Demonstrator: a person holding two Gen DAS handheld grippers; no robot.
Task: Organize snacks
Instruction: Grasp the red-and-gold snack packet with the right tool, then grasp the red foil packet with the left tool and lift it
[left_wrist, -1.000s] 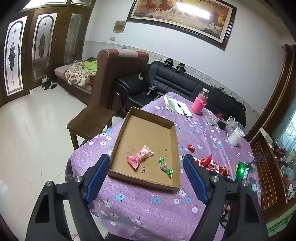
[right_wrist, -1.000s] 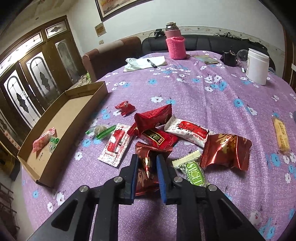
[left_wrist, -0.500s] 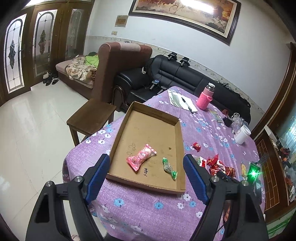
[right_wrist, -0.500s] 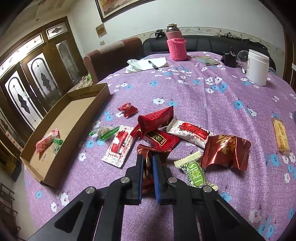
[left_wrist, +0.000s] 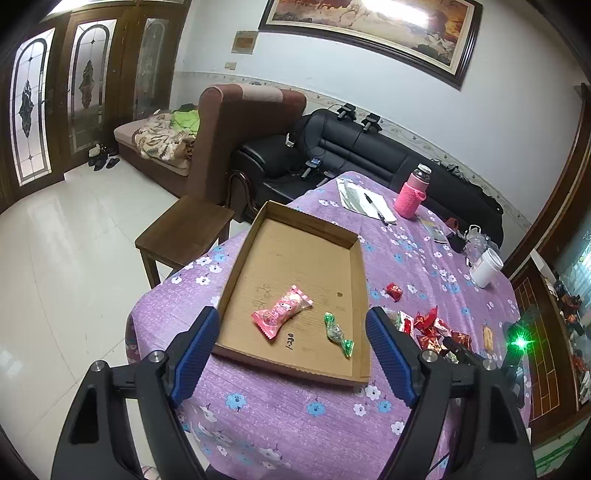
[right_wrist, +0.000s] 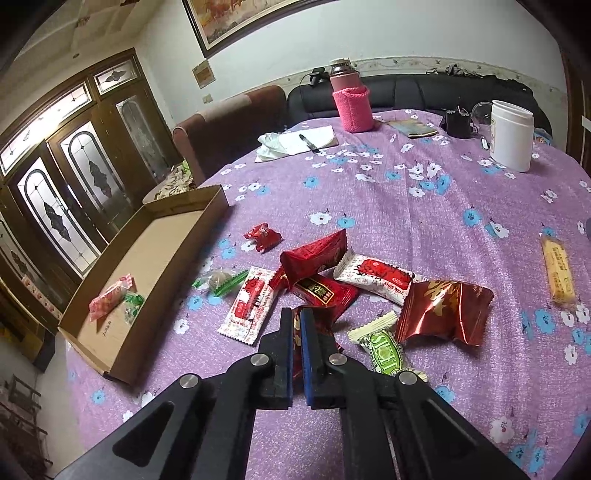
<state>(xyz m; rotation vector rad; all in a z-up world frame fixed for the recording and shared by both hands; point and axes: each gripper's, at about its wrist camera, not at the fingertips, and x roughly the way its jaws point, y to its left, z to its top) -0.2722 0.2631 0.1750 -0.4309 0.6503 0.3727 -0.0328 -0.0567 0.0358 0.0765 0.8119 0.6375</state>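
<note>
A crinkled dark-red foil snack packet (right_wrist: 320, 316) lies at the near edge of the snack heap on the purple flowered tablecloth (right_wrist: 424, 206), pinched flat between the blue ribbed pads of the right gripper (right_wrist: 295, 314). Beside the heap sits a shallow brown cardboard tray (left_wrist: 356, 291) holding a pink wrapped candy (left_wrist: 282, 312) and a green twisted candy (left_wrist: 338, 334). The left gripper (left_wrist: 291, 332) hovers wide apart, empty, before the tray.

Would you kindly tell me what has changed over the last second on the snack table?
The right gripper closed its jaws on the dark red snack packet in the pile. The left gripper stayed open before the cardboard tray, whose pink candy and green candy lie unmoved.
</note>
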